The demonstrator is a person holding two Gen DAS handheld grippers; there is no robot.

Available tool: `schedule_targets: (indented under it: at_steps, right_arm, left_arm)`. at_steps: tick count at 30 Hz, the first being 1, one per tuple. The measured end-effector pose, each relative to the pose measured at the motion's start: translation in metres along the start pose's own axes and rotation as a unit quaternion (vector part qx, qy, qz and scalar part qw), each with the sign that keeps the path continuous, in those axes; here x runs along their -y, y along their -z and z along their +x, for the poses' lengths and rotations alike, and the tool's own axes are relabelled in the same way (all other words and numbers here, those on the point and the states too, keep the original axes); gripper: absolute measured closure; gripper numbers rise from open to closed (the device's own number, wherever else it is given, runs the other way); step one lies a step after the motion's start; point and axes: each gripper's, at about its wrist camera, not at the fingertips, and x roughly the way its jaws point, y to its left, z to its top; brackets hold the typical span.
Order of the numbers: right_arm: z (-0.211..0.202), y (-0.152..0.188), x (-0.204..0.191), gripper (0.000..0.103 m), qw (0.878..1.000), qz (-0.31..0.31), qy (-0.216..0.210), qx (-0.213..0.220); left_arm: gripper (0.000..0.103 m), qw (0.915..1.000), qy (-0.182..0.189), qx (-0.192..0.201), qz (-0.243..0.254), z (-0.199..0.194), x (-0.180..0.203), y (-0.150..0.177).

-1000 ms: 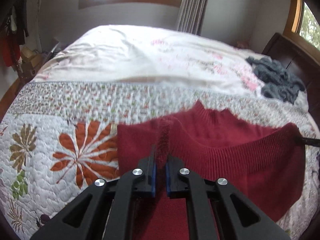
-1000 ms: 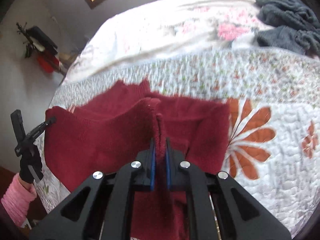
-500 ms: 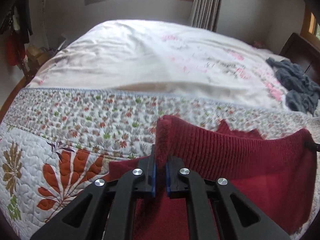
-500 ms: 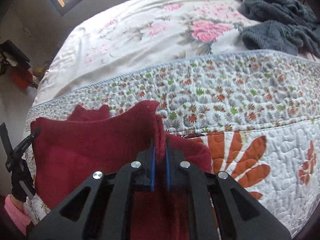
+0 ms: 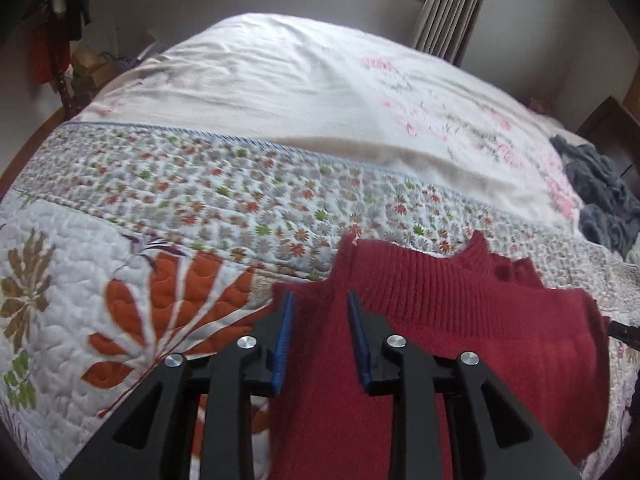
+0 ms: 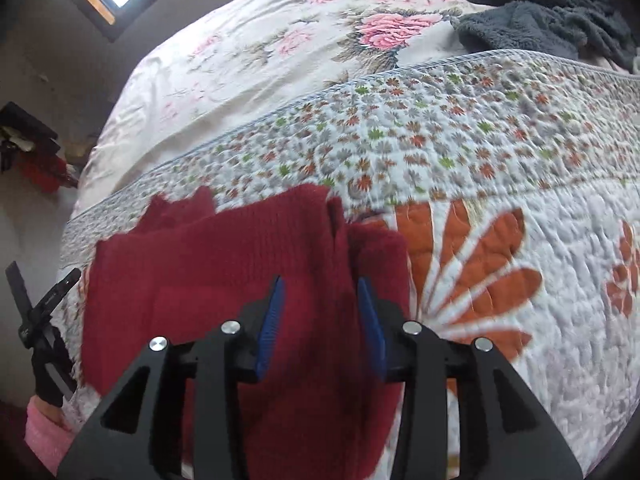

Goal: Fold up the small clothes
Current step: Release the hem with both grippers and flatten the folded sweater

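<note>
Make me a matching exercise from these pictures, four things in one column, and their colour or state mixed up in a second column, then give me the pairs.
Column one:
1. sweater
2. left gripper
3. fleece heap
4. big petals on the quilt

Column two:
A. orange
B. dark grey, crumpled at the far side of the bed
C. red, lying folded on the quilt
D. open, blue pads apart over the knit

Pairs: 1-C, 2-D, 3-B, 4-A.

The right gripper is open as well.
</note>
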Motion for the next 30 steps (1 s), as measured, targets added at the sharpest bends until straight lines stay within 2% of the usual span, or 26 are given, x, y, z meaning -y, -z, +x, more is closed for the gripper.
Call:
schedule_targets:
  at_steps: [5, 8, 14, 16, 17, 22, 26, 30]
  right_arm:
    - [-0.033, 0.051, 0.001, 0.061, 0.999, -0.009, -0.040, -0.022]
    - [-0.043, 0.084, 0.001, 0.061, 0.998, -0.013, -0.052, -0.036]
    - [-0.041, 0.137, 0.003, 0.061, 0.996, -0.016, -0.045, -0.073]
    - [-0.035, 0.147, 0.002, 0.078, 0.995, -0.014, -0.051, -0.087]
    - [-0.034, 0.149, 0.002, 0.095, 0.995, -0.015, -0.051, -0.089]
    - [-0.052, 0.145, 0.011, 0.097, 0.996, 0.001, -0.059, -0.068]
    - [-0.046, 0.151, 0.018, 0.097, 0.996, -0.007, -0.039, -0.085]
    - [-0.033, 0.161, 0.030, 0.097, 0.995, 0.008, -0.040, -0.095]
  left_arm:
    - [0.070, 0.9990, 0.020, -0.002, 0.039, -0.043, 0.011, 0.032]
    - [0.063, 0.9971, 0.036, -0.015, 0.065, -0.059, 0.026, 0.054]
    - [0.058, 0.9936, 0.051, -0.038, 0.093, -0.063, 0.049, 0.094]
    - [0.057, 0.9928, 0.055, -0.052, 0.093, -0.058, 0.052, 0.105]
    - [0.057, 0.9923, 0.052, -0.057, 0.097, -0.055, 0.053, 0.110]
    - [0.057, 0.9895, 0.024, -0.082, 0.117, -0.037, 0.049, 0.124]
    - [0.057, 0.9880, 0.024, -0.085, 0.126, -0.033, 0.047, 0.127]
    - [0.057, 0.9891, 0.029, -0.085, 0.116, -0.032, 0.043, 0.127]
